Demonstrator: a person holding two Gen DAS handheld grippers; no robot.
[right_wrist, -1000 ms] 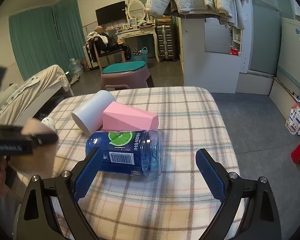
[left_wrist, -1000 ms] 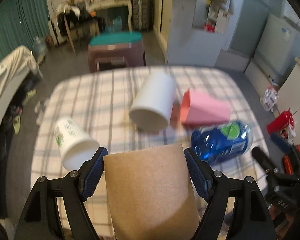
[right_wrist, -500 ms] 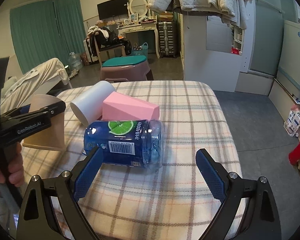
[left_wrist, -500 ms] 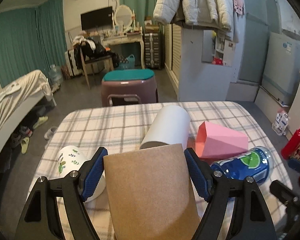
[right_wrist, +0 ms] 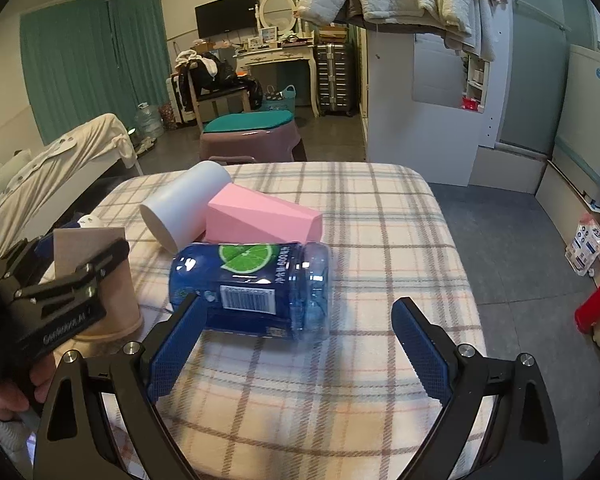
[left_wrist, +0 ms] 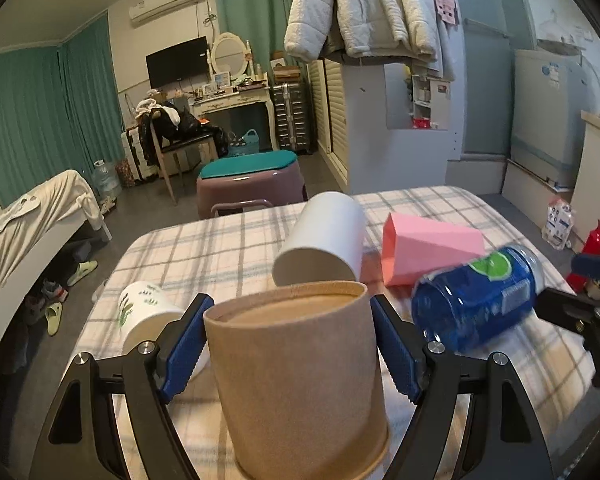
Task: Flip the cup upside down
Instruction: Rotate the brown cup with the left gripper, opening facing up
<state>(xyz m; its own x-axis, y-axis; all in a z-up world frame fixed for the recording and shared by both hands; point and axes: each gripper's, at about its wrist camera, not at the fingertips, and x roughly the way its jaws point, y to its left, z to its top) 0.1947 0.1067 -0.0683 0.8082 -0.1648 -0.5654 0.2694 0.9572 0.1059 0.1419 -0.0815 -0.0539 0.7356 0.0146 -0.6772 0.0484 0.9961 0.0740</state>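
Brown cup inverted on the desk, release left to do

At left the left gripper (left_wrist: 290,344) has its fingers (left_wrist: 186,342) closed on the brown cup (left_wrist: 296,376), which stands wide rim down on the plaid desk (right_wrist: 380,208), apparently touching, so the flip looks done; letting go remains. To its right lie a white cup (right_wrist: 184,208), pink cup (right_wrist: 260,218) and blue bottle (right_wrist: 252,288). The right gripper (right_wrist: 298,342) hangs wide and empty.

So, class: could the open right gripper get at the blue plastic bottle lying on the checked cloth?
Probably yes. The right gripper is open and empty, and the blue plastic bottle lies just ahead of its fingers with nothing between them.
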